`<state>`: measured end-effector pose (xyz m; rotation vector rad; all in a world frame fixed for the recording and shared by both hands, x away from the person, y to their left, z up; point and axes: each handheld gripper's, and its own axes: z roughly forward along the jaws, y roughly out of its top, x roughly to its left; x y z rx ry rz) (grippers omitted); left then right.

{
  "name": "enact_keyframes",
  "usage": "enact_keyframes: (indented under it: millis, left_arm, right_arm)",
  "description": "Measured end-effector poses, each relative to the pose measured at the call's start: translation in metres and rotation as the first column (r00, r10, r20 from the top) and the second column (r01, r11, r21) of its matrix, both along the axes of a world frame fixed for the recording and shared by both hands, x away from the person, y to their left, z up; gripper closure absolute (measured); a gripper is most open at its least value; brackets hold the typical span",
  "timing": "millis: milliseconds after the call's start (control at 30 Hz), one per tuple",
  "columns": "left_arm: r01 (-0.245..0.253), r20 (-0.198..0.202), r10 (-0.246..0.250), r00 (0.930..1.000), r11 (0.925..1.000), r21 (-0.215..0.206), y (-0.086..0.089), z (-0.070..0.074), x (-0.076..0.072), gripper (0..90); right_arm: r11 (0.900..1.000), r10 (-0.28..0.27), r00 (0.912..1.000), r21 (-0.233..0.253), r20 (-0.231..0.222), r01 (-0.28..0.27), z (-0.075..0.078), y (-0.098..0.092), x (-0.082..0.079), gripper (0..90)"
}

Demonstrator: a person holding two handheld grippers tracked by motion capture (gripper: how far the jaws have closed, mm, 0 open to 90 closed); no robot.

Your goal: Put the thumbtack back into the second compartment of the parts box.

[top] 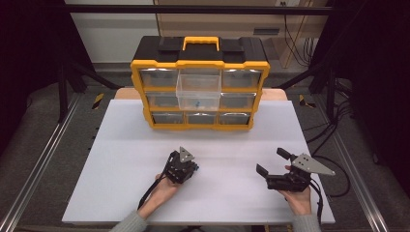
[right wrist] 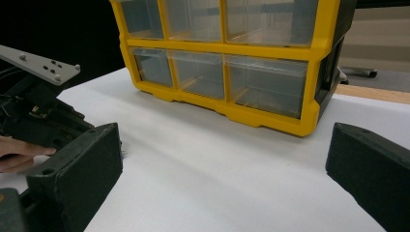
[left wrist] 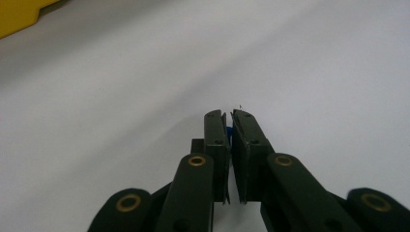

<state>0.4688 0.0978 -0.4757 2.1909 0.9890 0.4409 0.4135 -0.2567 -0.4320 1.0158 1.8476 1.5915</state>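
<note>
between grippers, open white tabletop (top: 227,159)

Organizer frame (top: 199,64): yellow plastic, smooth, semi-gloss; top black plastic, matt. Drawers, incl. the pulled-out drawer (top: 198,92): clear plastic, glossy. Table board (top: 145,145): white, matt, smooth; wood edge at rear. Left gripper (left wrist: 228,126): black matt plastic jaws w/ brass-look rivets; blue glossy bit (left wrist: 229,131) between pads. Right gripper (right wrist: 217,169): black jaws, rough grainy finish. Top plates: grey metal, satin.
</note>
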Motion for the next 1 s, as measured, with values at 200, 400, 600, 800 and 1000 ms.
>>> enact_keyframes:
  millis: [200,400,600,800,1000]
  left_arm:
    - [-0.004,0.001,0.004,1.0,1.0,-0.008,0.002,0.002,0.0,84.5]
    - [0.008,0.008,-0.008,0.9999,0.9997,-0.025,0.006,0.01,-0.001,84.5]
    - [0.015,0.016,-0.015,0.9998,0.999,-0.042,0.011,0.019,-0.003,84.4]
    - [0.023,0.032,-0.022,0.9993,0.9982,-0.055,0.015,0.028,-0.005,84.4]
    - [0.03,0.037,-0.027,0.9989,0.9969,-0.073,0.018,0.036,-0.008,84.4]
  right_arm:
    - [1.0,0.003,0.9999,0.008,-0.011,-0.002,0.001,0.0,-0.001,0.3]
    - [1.0,0.005,0.9999,-0.014,0.01,-0.005,-0.001,-0.001,0.001,0.3]
    - [1.0,0.003,1.0,-0.003,-0.002,-0.003,0.0,0.0,0.0,0.3]
    - [1.0,0.004,1.0,-0.007,-0.007,-0.004,-0.001,0.001,0.001,0.3]
    - [1.0,0.003,0.9999,-0.003,-0.01,-0.003,0.0,0.001,0.0,0.3]
